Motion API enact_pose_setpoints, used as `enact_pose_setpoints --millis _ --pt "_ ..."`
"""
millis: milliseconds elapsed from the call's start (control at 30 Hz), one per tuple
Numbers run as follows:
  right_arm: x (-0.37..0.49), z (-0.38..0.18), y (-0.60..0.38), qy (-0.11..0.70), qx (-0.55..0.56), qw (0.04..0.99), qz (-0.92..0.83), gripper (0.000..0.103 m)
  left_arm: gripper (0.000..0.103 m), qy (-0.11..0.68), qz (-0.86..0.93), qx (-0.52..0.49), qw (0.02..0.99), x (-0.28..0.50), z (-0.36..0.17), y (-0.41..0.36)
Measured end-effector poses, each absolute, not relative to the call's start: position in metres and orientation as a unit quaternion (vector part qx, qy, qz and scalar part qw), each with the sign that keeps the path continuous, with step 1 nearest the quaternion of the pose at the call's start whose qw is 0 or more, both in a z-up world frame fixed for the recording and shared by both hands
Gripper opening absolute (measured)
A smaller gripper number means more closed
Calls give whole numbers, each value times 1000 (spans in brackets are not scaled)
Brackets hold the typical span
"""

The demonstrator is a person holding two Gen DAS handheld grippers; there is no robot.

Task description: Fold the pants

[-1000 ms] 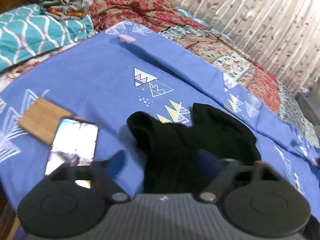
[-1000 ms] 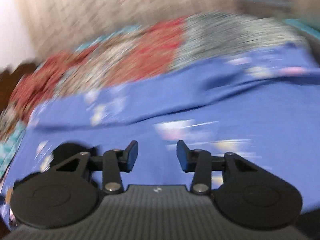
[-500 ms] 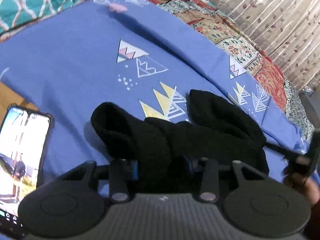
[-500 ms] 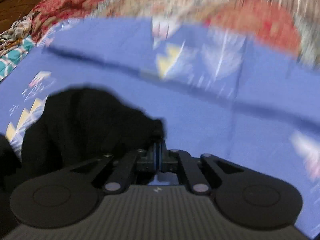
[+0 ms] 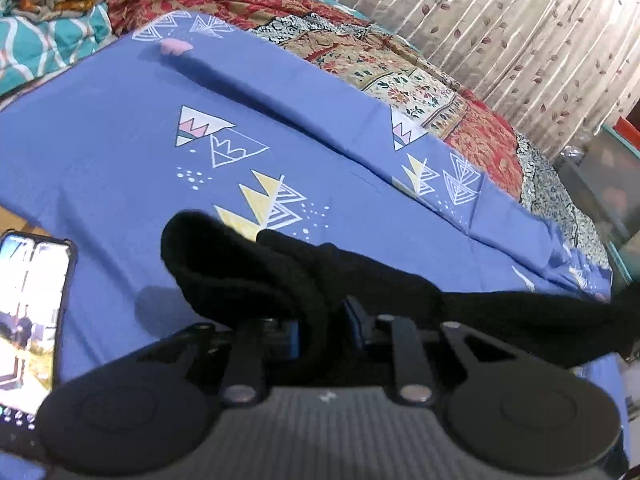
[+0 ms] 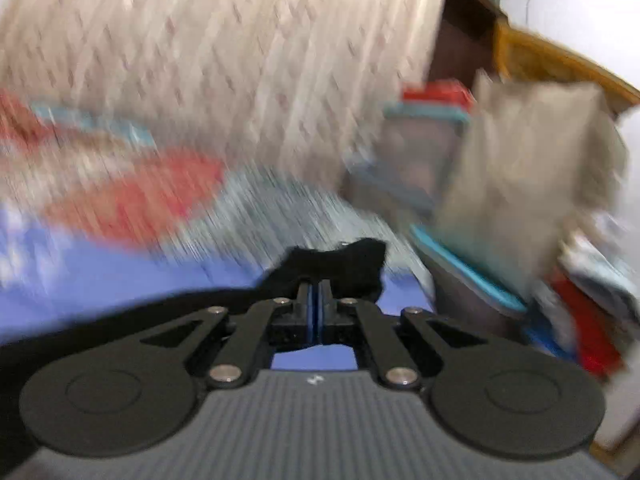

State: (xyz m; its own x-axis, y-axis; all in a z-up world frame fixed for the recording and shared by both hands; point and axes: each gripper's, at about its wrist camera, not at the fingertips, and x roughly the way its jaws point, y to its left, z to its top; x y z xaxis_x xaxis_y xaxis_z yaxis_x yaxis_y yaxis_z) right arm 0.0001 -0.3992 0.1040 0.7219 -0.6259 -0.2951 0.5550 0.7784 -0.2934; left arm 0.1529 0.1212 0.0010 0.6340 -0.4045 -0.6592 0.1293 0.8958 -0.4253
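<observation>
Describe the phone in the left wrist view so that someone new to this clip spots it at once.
Start from the blue bedsheet with triangle prints that covers the bed. At its near left edge, left of the black pants, lies the phone. It is the only flat, rigid thing there: a dark case around a lit screen that shows a picture.

Black pants [image 5: 256, 276] are reading as thick, matt knit cloth with a fuzzy nap, lying on the blue sheet [image 5: 104, 152], a smooth, flat-woven cotton-like cloth with printed triangles. Left of the pants, a phone [image 5: 28, 312] is showing a glossy glass screen in a matt dark case. Beyond the sheet, a red patterned quilt [image 5: 480, 140] is looking coarser; the curtain [image 5: 520, 28] behind it is showing a faint sheen. Left gripper [image 5: 320, 320] and right gripper [image 6: 319, 300] are showing matt black plastic, shiny metal pivot pins, ribbed grey housings.
</observation>
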Motion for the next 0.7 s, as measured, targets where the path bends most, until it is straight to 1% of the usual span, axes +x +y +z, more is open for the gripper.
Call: enact_pose_setpoints --millis 33,67,100,133,200,233,300,367,433,533,667,700 --pt "-11 88 -407 230 -85 913 -327 10 20 399 -150 -172 888 149 2 123" --pt "-17 72 -414 268 -67 901 -334 18 21 399 -151 -171 888 146 3 126" --pt "-26 54 -425 308 -37 885 -346 30 21 399 -154 -168 888 142 4 128" --pt "-34 38 -436 344 4 869 -356 34 21 400 -159 -163 888 138 5 129" --pt "-50 14 -454 376 100 845 -368 34 21 401 -173 -139 889 124 7 129" --pt "-59 7 -459 370 144 838 -374 34 21 402 -180 -124 889 117 7 128" --pt "-66 7 -458 343 184 840 -378 34 21 404 -197 -96 888 100 8 126" --pt "-55 18 -443 322 178 859 -355 35 21 405 -210 -74 887 82 7 126" --pt "-30 32 -416 309 159 891 -293 35 21 410 -219 -57 883 66 4 125" --pt "19 43 -362 321 119 924 -172 35 21 423 -227 -29 877 43 -7 122" --pt "66 42 -269 337 60 939 -28 39 30 435 -237 -3 869 18 -16 121" --pt "77 40 -248 343 47 938 3 39 39 431 -242 -1 869 13 -12 123"
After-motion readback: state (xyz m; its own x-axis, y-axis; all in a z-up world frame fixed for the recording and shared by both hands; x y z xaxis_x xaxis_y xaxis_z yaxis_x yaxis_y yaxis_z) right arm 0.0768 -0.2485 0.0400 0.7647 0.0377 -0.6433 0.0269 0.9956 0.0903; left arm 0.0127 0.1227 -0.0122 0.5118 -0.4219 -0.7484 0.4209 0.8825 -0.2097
